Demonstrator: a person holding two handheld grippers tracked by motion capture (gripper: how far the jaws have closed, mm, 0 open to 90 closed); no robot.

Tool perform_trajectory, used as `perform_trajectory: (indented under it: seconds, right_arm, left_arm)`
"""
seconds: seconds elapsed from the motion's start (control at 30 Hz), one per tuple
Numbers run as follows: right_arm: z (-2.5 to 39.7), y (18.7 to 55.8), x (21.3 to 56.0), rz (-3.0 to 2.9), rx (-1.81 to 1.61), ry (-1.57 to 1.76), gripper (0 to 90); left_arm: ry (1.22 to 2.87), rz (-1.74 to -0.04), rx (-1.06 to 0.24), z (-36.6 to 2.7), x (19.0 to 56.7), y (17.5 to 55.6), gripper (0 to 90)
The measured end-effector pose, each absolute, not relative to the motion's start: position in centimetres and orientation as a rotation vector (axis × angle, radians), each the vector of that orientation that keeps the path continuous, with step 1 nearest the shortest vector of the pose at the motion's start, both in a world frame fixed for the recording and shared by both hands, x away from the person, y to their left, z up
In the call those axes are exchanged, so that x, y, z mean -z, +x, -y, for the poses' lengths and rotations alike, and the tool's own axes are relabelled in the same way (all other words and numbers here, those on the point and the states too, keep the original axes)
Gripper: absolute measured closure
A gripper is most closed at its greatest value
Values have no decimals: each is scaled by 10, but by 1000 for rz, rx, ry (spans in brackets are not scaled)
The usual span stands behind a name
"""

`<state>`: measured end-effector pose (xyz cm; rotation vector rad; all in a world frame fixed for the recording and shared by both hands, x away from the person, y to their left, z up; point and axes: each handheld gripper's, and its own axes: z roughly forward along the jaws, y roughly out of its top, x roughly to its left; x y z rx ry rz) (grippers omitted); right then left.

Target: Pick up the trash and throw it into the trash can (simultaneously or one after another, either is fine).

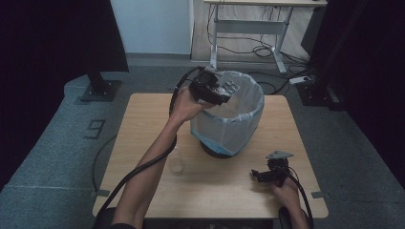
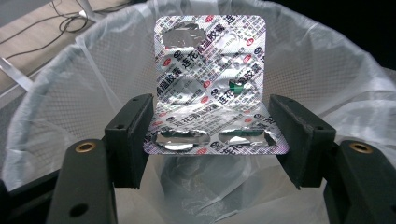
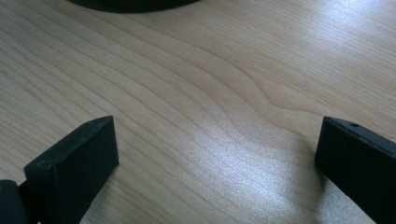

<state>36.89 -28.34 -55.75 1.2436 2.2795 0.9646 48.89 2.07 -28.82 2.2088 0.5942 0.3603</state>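
Note:
A silver foil blister pack [image 2: 210, 70] with red and dark print, bent near its lower end, stands upright between my left gripper's [image 2: 210, 116] jaws, which press on its two side edges. In the high view the left gripper [image 1: 223, 93] holds the pack [image 1: 231, 87] over the near-left rim of a round bin [image 1: 229, 121] lined with a translucent white bag [image 2: 70, 93]. My right gripper [image 1: 257, 175] rests low over the table's front right, jaws wide apart, and bare wood lies between its fingers [image 3: 74, 163].
A small clear cup-like object [image 1: 176, 163] sits on the wooden table [image 1: 143, 119] in front of the bin. The bin's dark base [image 3: 130, 3] lies just beyond the right gripper. A desk frame [image 1: 248, 28] and cables stand on the floor behind.

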Motion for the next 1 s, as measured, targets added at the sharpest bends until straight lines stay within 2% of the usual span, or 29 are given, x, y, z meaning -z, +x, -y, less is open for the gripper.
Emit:
perform_trajectory:
  seconds: [0.2, 0.27, 0.3, 0.37, 0.43, 0.53, 1.0]
  right_arm:
    - [283, 369, 557, -2279, -965, 1244, 0]
    - [283, 369, 557, -2279, -965, 1243, 0]
    - [283, 369, 557, -2279, -965, 1244, 0]
    - [283, 369, 557, -2280, -965, 1243, 0]
    - [283, 369, 557, -2280, -965, 1244, 0]
    - [283, 369, 557, -2280, -965, 1242, 0]
    - [283, 369, 557, -2280, -964, 1242, 0]
  left_arm:
    - [2261, -595, -351, -12, 298, 492, 325]
    - [2266, -597, -358, -11, 299, 493, 248]
    - [2270, -598, -365, -10, 300, 493, 248]
    - [2277, -604, -380, -10, 301, 493, 134]
    - [2278, -605, -382, -11, 301, 493, 121]
    - [2272, -601, -372, -14, 297, 492, 29]
    - [2251, -571, -389, -35, 285, 482, 0]
